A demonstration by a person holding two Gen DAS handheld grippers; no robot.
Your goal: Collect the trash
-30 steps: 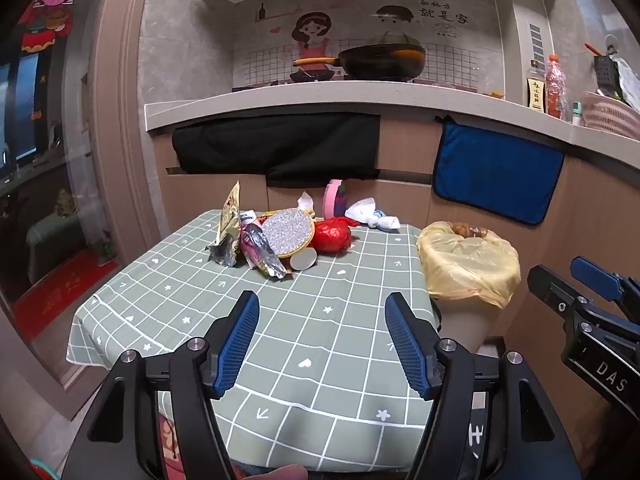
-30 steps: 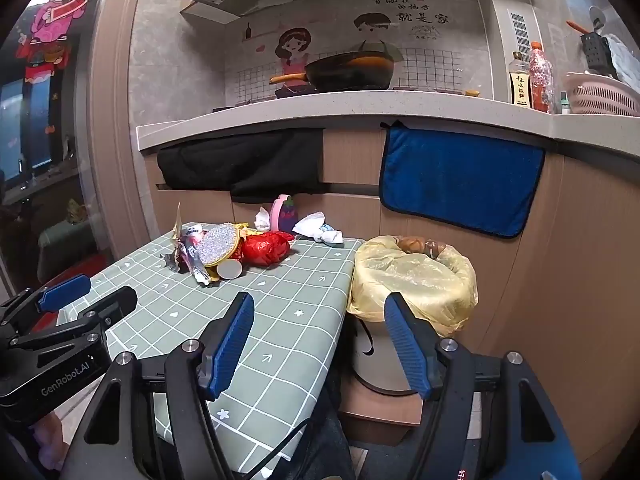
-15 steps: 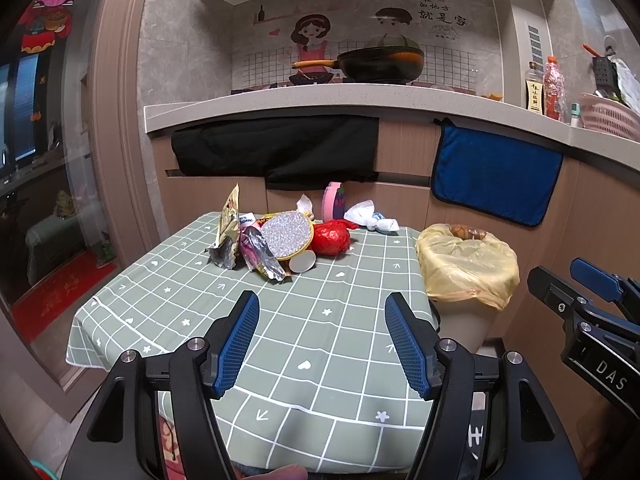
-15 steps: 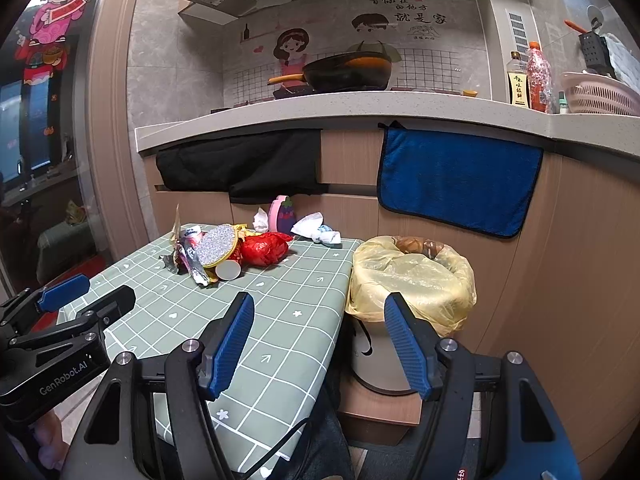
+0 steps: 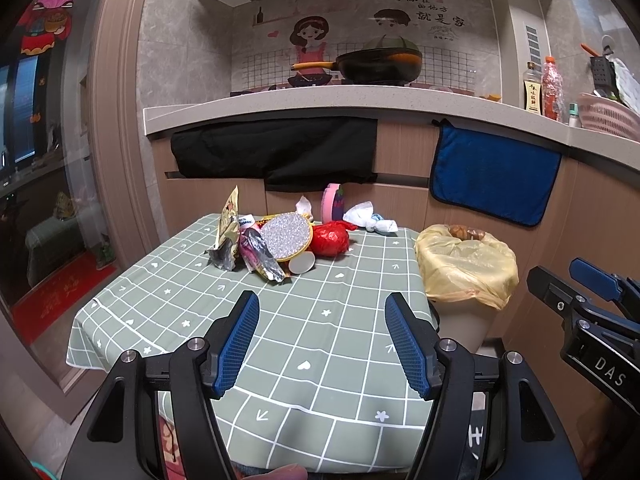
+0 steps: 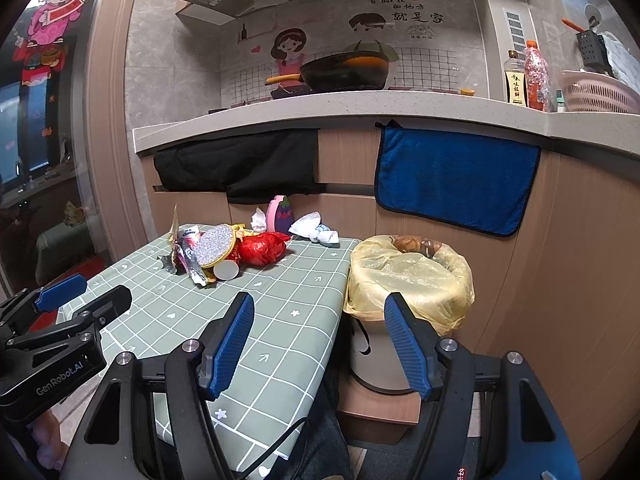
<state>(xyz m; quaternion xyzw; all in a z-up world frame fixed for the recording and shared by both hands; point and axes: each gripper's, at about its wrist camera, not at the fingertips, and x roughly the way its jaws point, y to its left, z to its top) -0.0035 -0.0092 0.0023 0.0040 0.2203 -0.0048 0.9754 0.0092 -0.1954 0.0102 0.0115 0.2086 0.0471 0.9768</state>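
Your left gripper [image 5: 322, 338] and right gripper [image 6: 320, 340], both spread and empty, hover at the near desk edge; the crumpled wrapper heap [image 5: 276, 242] lies ahead at the far side, nearer your left, with the yellow-bagged bin [image 6: 410, 280] rightward.

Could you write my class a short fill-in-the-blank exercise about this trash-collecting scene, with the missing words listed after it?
1. The trash bin beside the table is lined with a ____ bag.
2. The left gripper and right gripper both have their jaws ____.
3. The crumpled red wrapper lies on the ____.
4. The cloth hanging above the bin is ____.

Missing words: yellow; open; table; blue
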